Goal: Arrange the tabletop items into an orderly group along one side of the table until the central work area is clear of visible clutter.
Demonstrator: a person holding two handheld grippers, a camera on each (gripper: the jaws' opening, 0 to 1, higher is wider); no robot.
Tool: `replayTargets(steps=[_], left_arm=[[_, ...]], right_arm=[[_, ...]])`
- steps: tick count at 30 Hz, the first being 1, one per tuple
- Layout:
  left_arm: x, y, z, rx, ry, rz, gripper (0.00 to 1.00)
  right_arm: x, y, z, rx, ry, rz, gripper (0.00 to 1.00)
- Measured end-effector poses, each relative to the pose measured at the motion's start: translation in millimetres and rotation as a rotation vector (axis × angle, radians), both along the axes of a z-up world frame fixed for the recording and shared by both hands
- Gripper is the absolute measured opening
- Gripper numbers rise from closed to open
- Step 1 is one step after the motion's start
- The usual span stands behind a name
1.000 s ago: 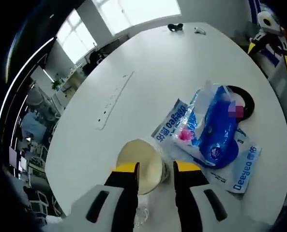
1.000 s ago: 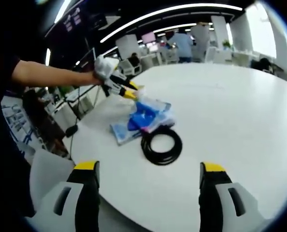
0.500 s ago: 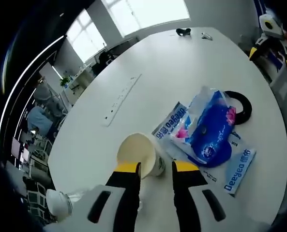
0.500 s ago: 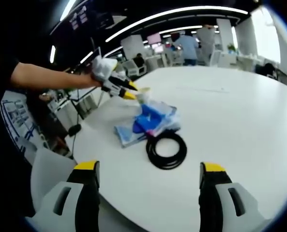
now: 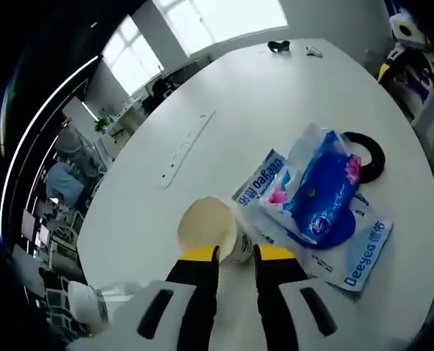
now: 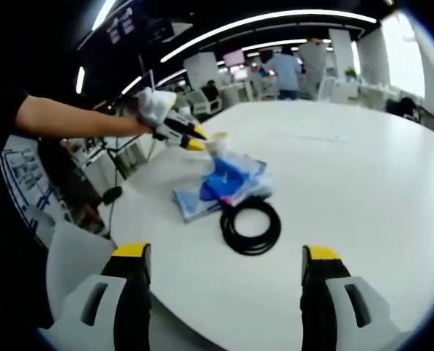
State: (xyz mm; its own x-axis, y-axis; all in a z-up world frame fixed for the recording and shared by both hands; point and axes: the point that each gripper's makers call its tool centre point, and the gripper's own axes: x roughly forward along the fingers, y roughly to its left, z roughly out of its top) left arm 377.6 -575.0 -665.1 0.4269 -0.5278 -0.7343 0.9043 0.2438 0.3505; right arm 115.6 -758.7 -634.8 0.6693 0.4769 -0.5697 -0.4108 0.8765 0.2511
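Now we clamp the left gripper (image 5: 236,252) on the paper cup (image 5: 211,229) beside the blue tissue pack (image 5: 317,194); our right gripper (image 6: 224,267) hovers wide near the cable coil (image 6: 250,226).

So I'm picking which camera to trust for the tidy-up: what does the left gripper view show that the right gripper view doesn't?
Left gripper view alone: the left gripper closed on the rim of the paper cup, the "Deeyeo" print on the flat packet, a white power strip and small items at the table's far edge.

Right gripper view alone: the right gripper open over bare table, the person's arm, and people in the office behind.

Both: the blue tissue pack and the coiled black cable.
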Motion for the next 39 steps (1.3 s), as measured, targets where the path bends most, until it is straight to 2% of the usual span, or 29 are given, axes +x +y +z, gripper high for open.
replayTargets(steps=[10,18,29,39], left_arm=[[10.0,1.7,-7.8,0.028,-0.005,0.001,0.08],[11.8,5.5,-6.6,0.029,-0.009,-0.003,0.08],[7.8,6.4,6.1,-0.011,-0.028,0.039,0.22],[-3.8,1.0,22.1,-0.046,-0.045,0.058,0.3]], right_arm=[[-0.5,-5.6,-1.1,-0.002,0.007,-0.029,0.82],[-2.0,-1.3,-3.0,-0.002,0.014,-0.021,0.82],[-1.1,2.0,0.3,0.002,0.005,-0.011,0.82],[1.8,2.1,7.3,-0.006,-0.016,0.006,0.82]])
